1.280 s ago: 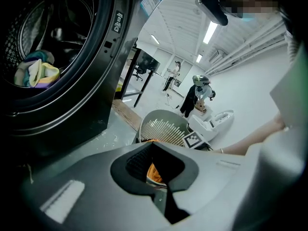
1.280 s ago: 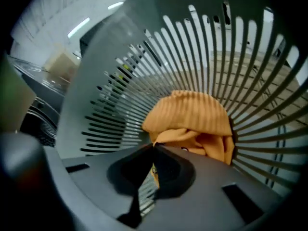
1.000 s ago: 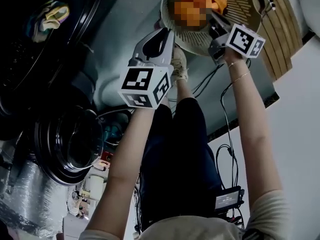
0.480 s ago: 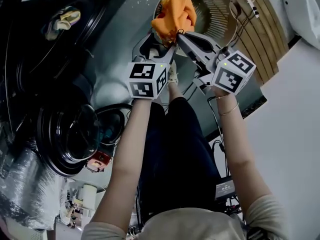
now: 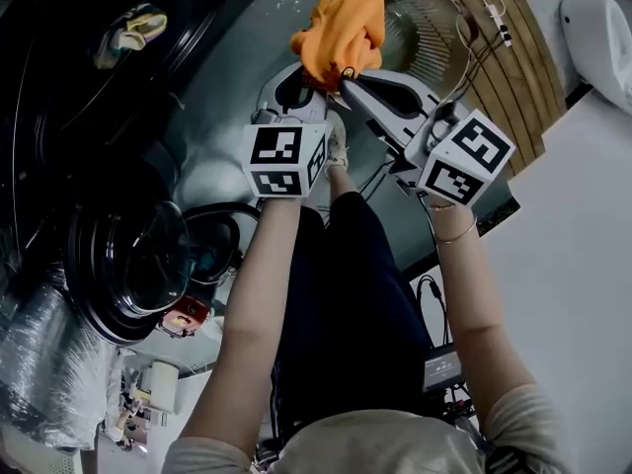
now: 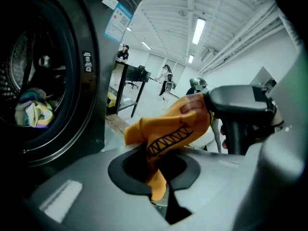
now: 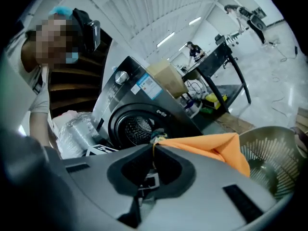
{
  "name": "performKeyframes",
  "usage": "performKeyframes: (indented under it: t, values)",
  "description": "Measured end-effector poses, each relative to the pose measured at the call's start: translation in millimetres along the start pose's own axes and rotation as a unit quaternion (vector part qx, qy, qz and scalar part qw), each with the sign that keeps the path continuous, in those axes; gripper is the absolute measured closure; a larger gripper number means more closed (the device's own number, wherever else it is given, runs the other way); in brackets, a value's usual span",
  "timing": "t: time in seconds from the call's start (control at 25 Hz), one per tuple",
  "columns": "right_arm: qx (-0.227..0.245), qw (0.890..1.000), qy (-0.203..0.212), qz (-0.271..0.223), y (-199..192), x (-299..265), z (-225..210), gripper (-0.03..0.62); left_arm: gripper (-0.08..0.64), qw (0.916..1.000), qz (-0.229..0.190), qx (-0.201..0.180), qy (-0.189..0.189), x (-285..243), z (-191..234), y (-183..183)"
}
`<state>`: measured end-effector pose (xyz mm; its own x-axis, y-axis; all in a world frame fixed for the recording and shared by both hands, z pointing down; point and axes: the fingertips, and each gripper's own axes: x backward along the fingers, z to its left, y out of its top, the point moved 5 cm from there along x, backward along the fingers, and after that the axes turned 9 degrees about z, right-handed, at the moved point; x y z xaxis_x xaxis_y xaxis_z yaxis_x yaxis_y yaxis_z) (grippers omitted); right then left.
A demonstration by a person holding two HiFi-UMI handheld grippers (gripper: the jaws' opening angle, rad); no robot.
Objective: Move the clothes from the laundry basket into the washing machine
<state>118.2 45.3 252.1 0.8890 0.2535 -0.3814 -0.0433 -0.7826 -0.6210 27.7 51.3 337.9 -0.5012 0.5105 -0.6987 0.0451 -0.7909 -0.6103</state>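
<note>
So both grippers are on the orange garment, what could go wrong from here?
1. The right gripper pinches only a thin edge of the orange garment at its tips; that could slip in transit.
2. The left gripper: its jaws have just been closing on a bunched fold, so its hold may be shallow.
3. Loose cloth could catch on the washing machine at the door rim.

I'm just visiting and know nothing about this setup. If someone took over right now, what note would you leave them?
Left hand-held gripper: jaws have just been closing; shut on the orange cloth garment.
Right hand-held gripper: shut on the same garment.
Garment is held up out of the round beige slatted laundry basket; the dark front-loading washing machine stands open at the head view's left.
Done: a multicoloured bundle of clothes lies inside the machine.
Left: carry the garment into the machine and release; the basket's visible part looks empty.
</note>
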Motion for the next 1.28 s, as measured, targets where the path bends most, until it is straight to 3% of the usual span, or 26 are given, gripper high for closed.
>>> performKeyframes:
  t: [0.24, 0.32, 0.4, 0.56, 0.72, 0.8, 0.88, 1.08, 1.2, 1.28]
  values:
    - [0.041, 0.998, -0.034, 0.039, -17, -14, -12, 0.572, 0.520, 0.9989, -0.026, 0.025, 0.029, 28, 40, 4]
    - [0.046, 0.996, -0.048, 0.053, -24, -21, -20, 0.449, 0.520, 0.9982, -0.032, 0.026, 0.043, 38, 59, 8]
    - [0.050, 0.993, -0.081, 0.072, -39, -28, -32, 0.385, 0.520, 0.9975, -0.034, 0.030, 0.053, 54, 73, 10]
    - [0.083, 0.980, -0.147, 0.107, -57, -50, -65, 0.324, 0.520, 0.9962, -0.056, 0.033, 0.058, 80, 91, 22]
    - [0.128, 0.955, -0.214, 0.158, -68, -77, -105, 0.281, 0.519, 0.9954, -0.070, 0.026, 0.059, 90, 95, 28]
    - [0.131, 0.950, -0.226, 0.170, -66, -89, -123, 0.256, 0.519, 0.9950, -0.074, 0.036, 0.055, 89, 98, 28]
    - [0.124, 0.954, -0.211, 0.175, -65, -101, -134, 0.247, 0.519, 0.9944, -0.078, 0.046, 0.055, 89, 102, 25]
    - [0.016, 0.977, -0.129, 0.170, -83, -119, -151, 0.264, 0.518, 0.9942, -0.075, 0.049, 0.059, 86, 111, 17]
    - [-0.025, 0.982, -0.119, 0.142, -80, -110, -143, 0.515, 0.517, 0.9954, -0.056, 0.039, 0.067, 82, 113, 9]
    - [-0.020, 0.984, -0.126, 0.125, -75, -102, -130, 0.541, 0.517, 0.9956, -0.045, 0.026, 0.078, 82, 113, 4]
